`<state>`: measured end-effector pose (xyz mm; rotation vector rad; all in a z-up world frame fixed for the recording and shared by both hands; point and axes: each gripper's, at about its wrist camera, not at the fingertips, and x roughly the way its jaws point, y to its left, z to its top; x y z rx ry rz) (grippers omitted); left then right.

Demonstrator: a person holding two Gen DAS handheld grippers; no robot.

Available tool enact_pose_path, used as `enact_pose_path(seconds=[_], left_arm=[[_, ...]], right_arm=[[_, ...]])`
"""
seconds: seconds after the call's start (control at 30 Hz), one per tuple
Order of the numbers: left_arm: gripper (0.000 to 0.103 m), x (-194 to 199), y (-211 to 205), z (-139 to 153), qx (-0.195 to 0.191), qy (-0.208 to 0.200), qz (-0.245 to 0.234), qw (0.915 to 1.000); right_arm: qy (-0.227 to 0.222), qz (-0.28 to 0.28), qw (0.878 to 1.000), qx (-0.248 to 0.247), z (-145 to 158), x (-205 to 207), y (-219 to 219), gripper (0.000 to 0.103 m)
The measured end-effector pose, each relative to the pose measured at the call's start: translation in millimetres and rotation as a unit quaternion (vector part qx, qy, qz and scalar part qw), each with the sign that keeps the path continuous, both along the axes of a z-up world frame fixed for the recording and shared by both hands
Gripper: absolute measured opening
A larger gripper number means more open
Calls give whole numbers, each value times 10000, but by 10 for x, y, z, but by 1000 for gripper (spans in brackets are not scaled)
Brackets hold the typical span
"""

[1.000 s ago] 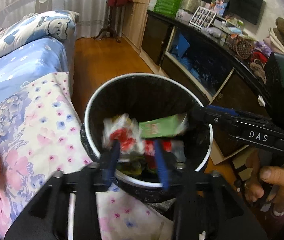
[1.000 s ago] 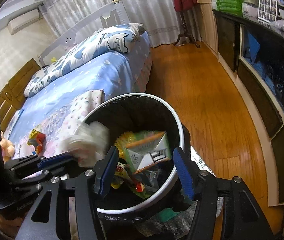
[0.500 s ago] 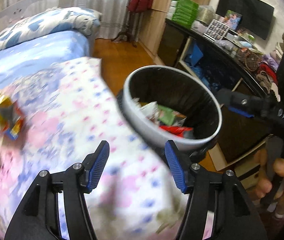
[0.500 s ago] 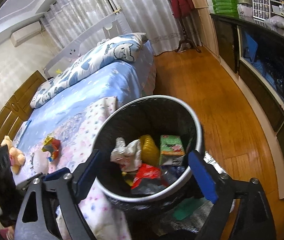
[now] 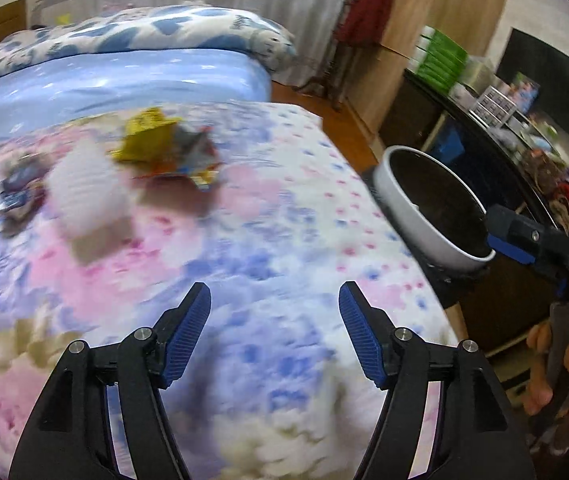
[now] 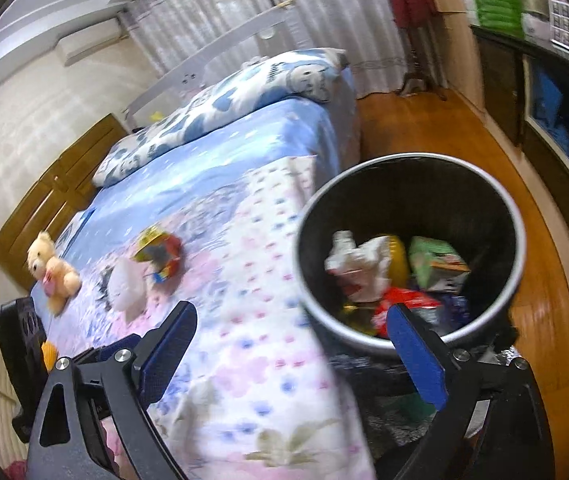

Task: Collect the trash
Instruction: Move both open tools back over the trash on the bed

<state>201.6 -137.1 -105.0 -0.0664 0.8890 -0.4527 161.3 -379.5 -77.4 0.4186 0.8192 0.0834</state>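
Note:
A black trash bin with a white rim [image 6: 520, 240] stands on the floor beside the bed and holds crumpled paper [image 6: 358, 262], a green carton [image 6: 430, 260] and red wrappers; its rim also shows in the left wrist view [image 5: 412, 216]. On the floral blanket lie a yellow and red wrapper [image 5: 164, 148] [image 6: 158, 246], a white crumpled wad [image 5: 88, 192] [image 6: 126, 290] and a dark wrapper [image 5: 18, 196]. My left gripper [image 5: 274, 314] is open and empty above the blanket, short of the trash. My right gripper [image 6: 290, 344] is open and empty at the bin's near rim.
A teddy bear [image 6: 50, 270] sits on the bed near the wooden headboard [image 6: 44, 200]. A blue patterned pillow [image 5: 144, 36] lies at the far end. A dark cabinet [image 5: 464, 128] with clutter runs along the right wall past the wooden floor [image 6: 424, 128].
Both grippers let trash fall into the bin and opened. My left gripper swung left from the bin to over the blanket. My right gripper pulled back and turned left.

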Motion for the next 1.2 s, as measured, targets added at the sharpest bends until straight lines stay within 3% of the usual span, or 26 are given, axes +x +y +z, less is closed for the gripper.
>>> enact_pose_path(seconds=[0.43, 1.2], left_arm=[[68, -76, 644, -106, -38, 58, 589, 9982], [68, 155, 1095, -134, -134, 69, 1052, 9943]], right_arm=[[77, 606, 9981, 74, -151, 72, 654, 97], [3, 1029, 9946, 132, -305, 542, 1147, 94]])
